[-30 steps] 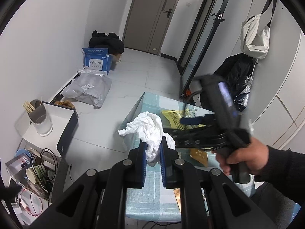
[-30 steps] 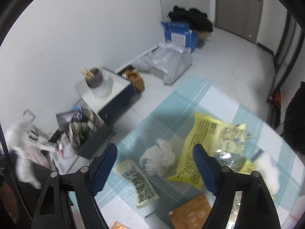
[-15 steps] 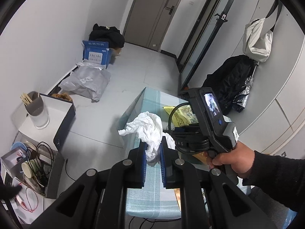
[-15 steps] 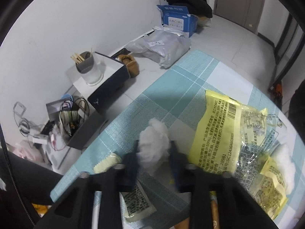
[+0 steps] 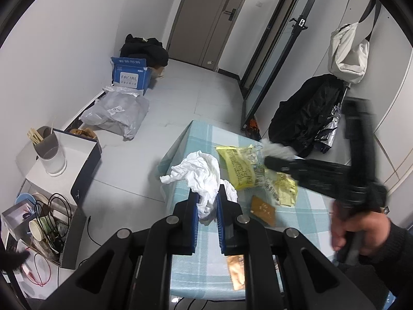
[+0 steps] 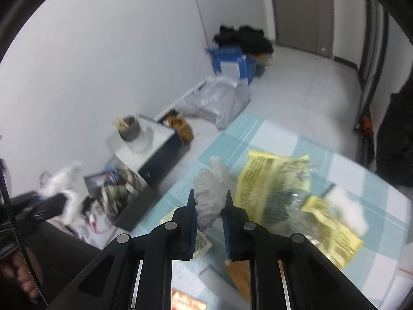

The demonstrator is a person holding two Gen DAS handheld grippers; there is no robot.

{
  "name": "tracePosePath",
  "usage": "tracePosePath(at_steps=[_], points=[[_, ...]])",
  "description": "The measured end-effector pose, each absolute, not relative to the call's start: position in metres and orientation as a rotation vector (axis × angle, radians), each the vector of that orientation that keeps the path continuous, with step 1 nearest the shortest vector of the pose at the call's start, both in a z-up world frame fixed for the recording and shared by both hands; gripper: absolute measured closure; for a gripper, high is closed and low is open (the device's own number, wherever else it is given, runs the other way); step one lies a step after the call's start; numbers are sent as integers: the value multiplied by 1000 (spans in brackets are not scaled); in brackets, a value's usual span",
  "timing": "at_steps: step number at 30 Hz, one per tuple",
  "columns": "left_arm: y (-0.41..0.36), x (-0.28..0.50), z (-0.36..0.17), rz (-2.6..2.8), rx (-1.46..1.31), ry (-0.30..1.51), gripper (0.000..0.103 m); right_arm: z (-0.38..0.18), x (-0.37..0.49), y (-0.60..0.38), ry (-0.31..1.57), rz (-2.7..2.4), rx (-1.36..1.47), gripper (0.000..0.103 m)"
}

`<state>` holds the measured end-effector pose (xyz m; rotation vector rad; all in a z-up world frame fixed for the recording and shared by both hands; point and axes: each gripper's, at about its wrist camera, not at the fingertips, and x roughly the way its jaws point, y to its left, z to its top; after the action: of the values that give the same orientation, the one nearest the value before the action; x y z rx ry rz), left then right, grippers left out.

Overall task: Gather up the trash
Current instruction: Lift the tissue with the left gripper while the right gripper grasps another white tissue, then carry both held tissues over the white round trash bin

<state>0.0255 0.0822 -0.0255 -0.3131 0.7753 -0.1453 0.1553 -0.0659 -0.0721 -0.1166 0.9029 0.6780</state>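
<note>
My left gripper (image 5: 207, 202) is shut on a crumpled white tissue (image 5: 198, 171) and holds it over the left edge of the teal checked table (image 5: 204, 266). My right gripper (image 6: 210, 211) is shut on a small white tissue wad (image 6: 211, 193) lifted above the table (image 6: 382, 199). In the left wrist view the right gripper (image 5: 268, 159) hovers blurred over the table's right side with the wad (image 5: 277, 149) at its tip. A yellow plastic wrapper (image 5: 241, 166) (image 6: 278, 180), a brown packet (image 5: 263, 210) and another white wad (image 6: 346, 204) lie on the table.
On the floor to the left stand a white box with a cup of chopsticks (image 5: 49, 152), a bin of cables and cups (image 5: 44, 227), a grey parcel bag (image 5: 116, 113) and a blue carton (image 5: 130, 75). A black bag (image 5: 307, 113) sits behind the table.
My right gripper closed on the small tissue wad and lifted it off the table, swinging up and right. My left gripper kept its hold on the white tissue.
</note>
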Motion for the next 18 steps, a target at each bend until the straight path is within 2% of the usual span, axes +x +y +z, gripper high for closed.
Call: tracePosePath(at_steps=[8, 18], points=[[43, 24, 1, -173, -242, 729, 94, -2, 108, -149, 749, 646, -28, 87], [-45, 23, 63, -396, -187, 668, 94, 81, 48, -273, 569, 508, 61, 87]])
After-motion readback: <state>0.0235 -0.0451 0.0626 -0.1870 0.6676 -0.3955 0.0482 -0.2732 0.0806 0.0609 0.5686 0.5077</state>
